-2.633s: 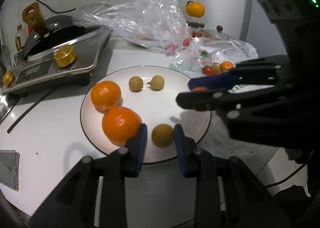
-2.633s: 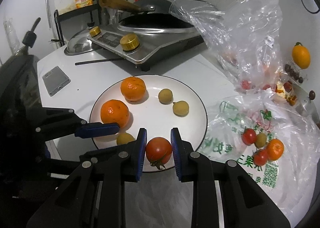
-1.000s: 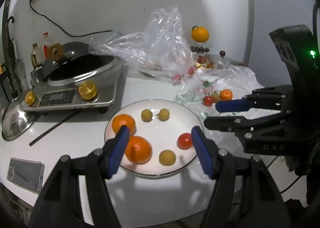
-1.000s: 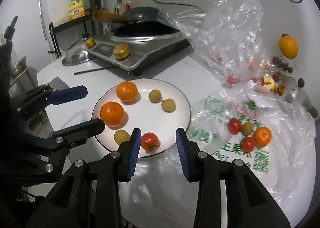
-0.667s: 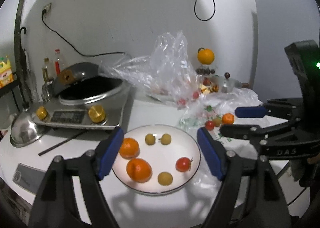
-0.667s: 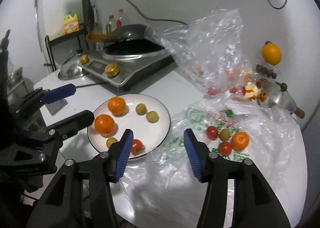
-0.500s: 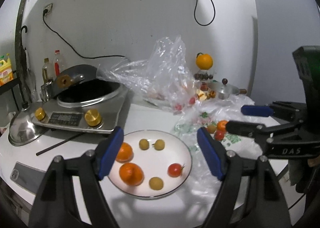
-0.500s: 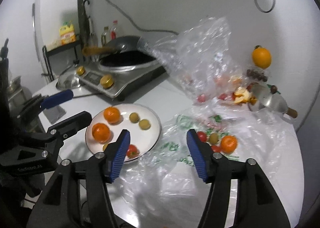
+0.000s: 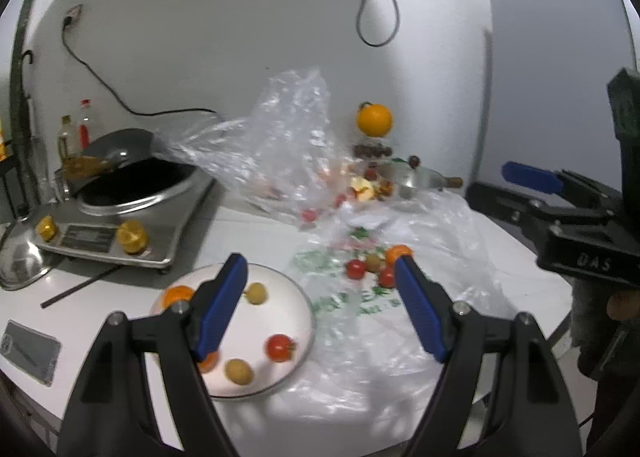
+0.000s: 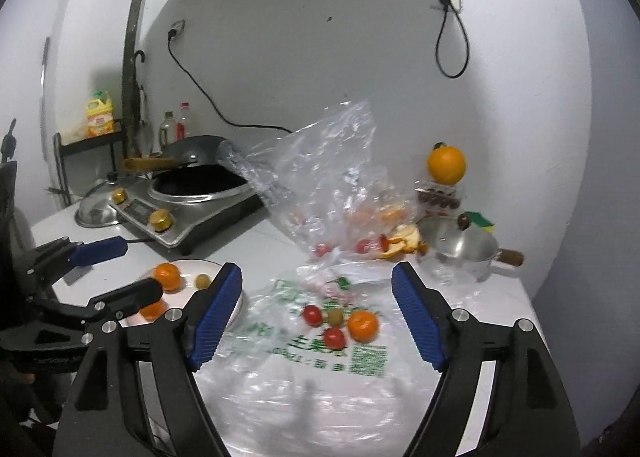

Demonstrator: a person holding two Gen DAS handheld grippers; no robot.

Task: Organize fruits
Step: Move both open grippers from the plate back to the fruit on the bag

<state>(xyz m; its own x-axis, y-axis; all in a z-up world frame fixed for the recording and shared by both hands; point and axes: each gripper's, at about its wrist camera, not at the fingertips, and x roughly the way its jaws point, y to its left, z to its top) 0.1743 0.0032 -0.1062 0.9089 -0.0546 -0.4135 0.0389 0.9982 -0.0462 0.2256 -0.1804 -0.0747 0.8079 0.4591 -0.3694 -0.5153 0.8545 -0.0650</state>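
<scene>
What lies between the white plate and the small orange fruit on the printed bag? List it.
In the right wrist view, from the plate to the orange fruit: printed plastic bag, then two red tomatoes and a green-brown fruit.

Both cameras ride my tongs, looking forward and slightly down across the worktop (image 9: pixel 256 233) from well back. Left view sits over the plate (image 9: pixel 296 313), facing the wall, my right tongs (image 9: pixel 524 185) at its right edge. Right view sits over the printed bag (image 10: pixel 320 341). Both share plate, bag, cooker (image 10: pixel 192 197).
</scene>
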